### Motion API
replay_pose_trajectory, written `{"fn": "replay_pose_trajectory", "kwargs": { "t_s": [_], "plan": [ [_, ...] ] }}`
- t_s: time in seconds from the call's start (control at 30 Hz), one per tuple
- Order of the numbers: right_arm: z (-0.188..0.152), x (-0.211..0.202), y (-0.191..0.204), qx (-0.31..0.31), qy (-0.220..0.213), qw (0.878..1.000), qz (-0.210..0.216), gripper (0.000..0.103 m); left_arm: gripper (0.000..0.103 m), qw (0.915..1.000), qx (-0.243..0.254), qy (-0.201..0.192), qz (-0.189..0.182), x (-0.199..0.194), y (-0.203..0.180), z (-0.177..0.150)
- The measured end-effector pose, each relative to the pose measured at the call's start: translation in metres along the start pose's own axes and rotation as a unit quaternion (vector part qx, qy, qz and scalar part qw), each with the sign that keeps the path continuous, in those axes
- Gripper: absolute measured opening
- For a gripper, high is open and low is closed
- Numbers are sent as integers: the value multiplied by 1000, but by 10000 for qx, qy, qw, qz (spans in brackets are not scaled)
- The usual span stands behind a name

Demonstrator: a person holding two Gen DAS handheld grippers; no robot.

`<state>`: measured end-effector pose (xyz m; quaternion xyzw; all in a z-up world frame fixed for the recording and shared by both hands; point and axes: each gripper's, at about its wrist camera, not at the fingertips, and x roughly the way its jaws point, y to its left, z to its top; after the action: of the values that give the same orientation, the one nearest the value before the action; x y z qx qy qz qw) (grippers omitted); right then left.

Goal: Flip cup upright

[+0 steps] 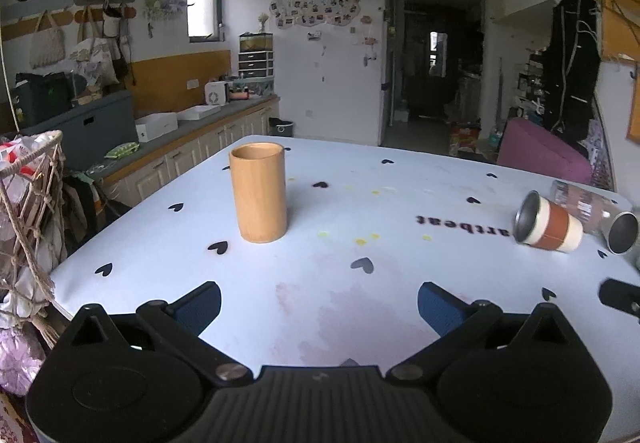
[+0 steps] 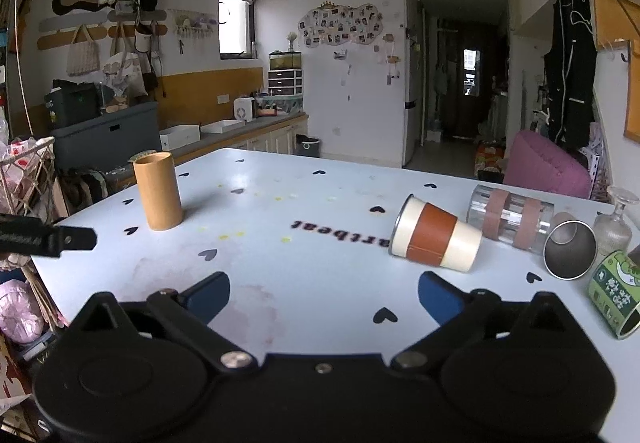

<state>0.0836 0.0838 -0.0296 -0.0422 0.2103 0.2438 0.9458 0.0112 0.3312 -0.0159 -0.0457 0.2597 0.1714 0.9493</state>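
A cream cup with a brown sleeve [image 2: 436,235] lies on its side on the white table [image 2: 320,275], mouth to the left; it also shows in the left wrist view [image 1: 550,223] at the far right. A tan wooden cup [image 1: 259,198] stands upright, also in the right wrist view [image 2: 158,190]. My left gripper [image 1: 319,307] is open and empty, low over the table's near part. My right gripper [image 2: 324,297] is open and empty, in front of the lying cup and apart from it.
A clear glass jar with brown bands [image 2: 510,218], a metal cup [image 2: 570,249] and a green can [image 2: 614,293] lie on their sides at the right, with a small glass bottle [image 2: 616,221] standing behind. A rope basket [image 1: 28,203] stands left of the table.
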Motion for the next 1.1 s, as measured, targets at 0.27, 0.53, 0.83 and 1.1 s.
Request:
{"fn": "replay_pose_trajectory", "kwargs": {
  "t_s": [0.27,0.53,0.83,1.1],
  "plan": [
    [2,1,1,-4,-5,10000,-25,103,103,9999,54,-17,-86,-6,-5,-5],
    [2,0,1,-4,-6,10000,-20,103,103,10000,36,-7,-41,-7,-6,-5],
    [6,-1,-1,-23,-30,10000,-27,103,103,10000,36,-4,-39,-7,-3,-4],
    [7,-2,-3,-8,-52,10000,-34,103,103,10000,51,-7,-34,-8,-2,-3]
  ]
}}
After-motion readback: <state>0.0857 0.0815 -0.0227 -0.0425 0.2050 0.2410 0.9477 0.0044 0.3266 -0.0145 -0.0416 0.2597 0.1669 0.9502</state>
